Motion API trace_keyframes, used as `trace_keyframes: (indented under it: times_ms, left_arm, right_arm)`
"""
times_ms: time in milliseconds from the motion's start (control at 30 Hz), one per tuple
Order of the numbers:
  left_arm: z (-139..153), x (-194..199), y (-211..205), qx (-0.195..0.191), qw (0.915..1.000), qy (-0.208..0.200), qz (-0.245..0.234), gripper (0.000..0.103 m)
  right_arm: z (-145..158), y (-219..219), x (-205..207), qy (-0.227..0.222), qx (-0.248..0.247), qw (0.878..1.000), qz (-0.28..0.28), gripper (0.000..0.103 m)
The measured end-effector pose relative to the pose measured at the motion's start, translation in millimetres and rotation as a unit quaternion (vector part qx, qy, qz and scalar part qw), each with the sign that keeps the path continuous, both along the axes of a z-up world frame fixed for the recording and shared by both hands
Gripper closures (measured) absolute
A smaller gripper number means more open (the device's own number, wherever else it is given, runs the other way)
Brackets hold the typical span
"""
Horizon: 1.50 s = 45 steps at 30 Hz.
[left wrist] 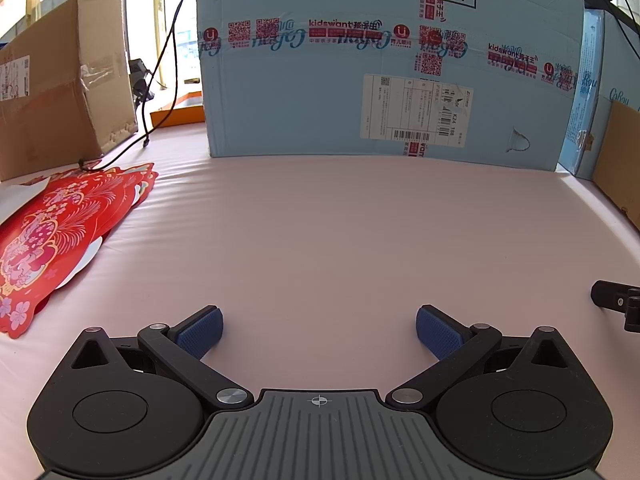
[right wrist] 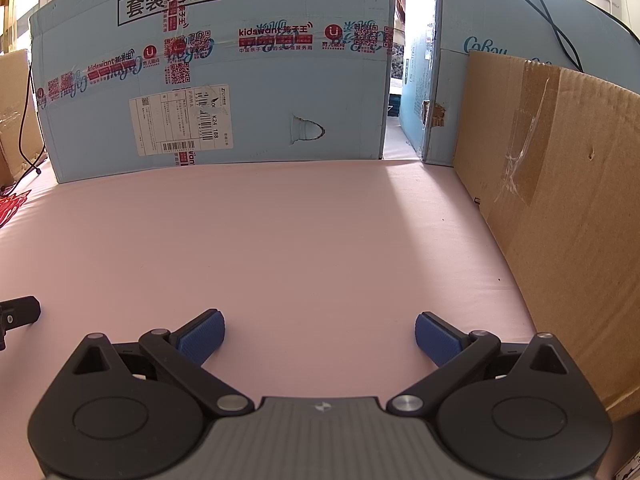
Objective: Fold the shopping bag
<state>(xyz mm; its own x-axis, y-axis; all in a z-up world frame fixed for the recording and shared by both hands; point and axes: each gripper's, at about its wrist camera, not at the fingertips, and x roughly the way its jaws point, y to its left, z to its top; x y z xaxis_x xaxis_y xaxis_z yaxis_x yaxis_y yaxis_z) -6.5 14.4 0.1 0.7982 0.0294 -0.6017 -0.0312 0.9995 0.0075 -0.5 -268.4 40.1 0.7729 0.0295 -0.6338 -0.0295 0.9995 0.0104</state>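
A red shopping bag with pink and gold flower print lies flat on the pink table cover at the left of the left wrist view; only a red sliver of it shows at the left edge of the right wrist view. My left gripper is open and empty, to the right of the bag and apart from it. My right gripper is open and empty over bare pink cover. Each gripper's side shows at the other view's edge.
A large light-blue carton stands across the back, also in the right wrist view. A brown box stands back left with a black cable. A brown cardboard wall lines the right side.
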Motion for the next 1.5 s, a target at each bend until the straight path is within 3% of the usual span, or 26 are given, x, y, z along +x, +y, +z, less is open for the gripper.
trace_keyframes:
  times_ms: [1500]
  left_arm:
    - [-1.1,0.6,2.4,0.0,1.0,0.0,0.0,0.0]
  right_arm:
    - [2.9,-0.1,0.3,0.0,0.0,1.0,0.0,0.0]
